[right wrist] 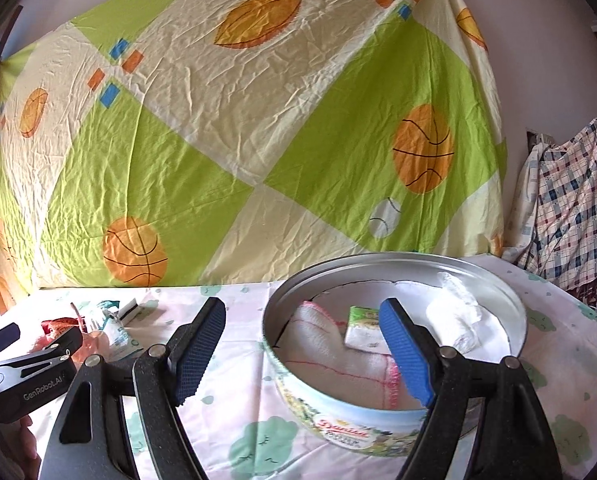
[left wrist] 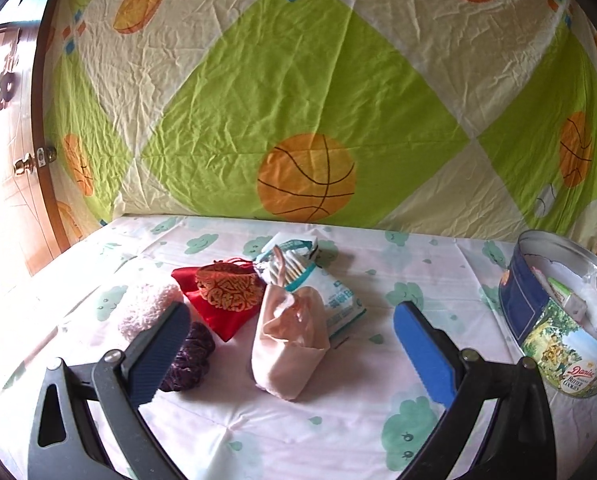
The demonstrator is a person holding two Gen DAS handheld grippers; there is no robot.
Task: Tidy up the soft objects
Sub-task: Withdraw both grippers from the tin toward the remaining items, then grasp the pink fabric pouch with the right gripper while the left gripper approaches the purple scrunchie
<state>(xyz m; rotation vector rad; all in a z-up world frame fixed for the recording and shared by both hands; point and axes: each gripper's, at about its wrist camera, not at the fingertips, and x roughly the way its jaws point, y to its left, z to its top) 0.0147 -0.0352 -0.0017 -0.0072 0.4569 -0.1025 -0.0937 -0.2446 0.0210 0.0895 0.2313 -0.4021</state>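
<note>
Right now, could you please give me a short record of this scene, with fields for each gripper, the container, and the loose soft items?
left gripper: open, empty, facing the loose pile
right gripper: open, empty, over the tin's near rim
cookie tin: lid off; holds a white towel, a small green packet, a white wad
still on the bed: pink pouch, red bag, purple scrunchie, fluffy pink item, cotton swab pack

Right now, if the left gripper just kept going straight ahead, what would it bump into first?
Probably the pink cloth pouch. The left gripper is open and the pouch lies right between its fingers on the bed sheet. The cotton swab packet lies behind the pouch. Depth is hard to judge through this lens.
</note>
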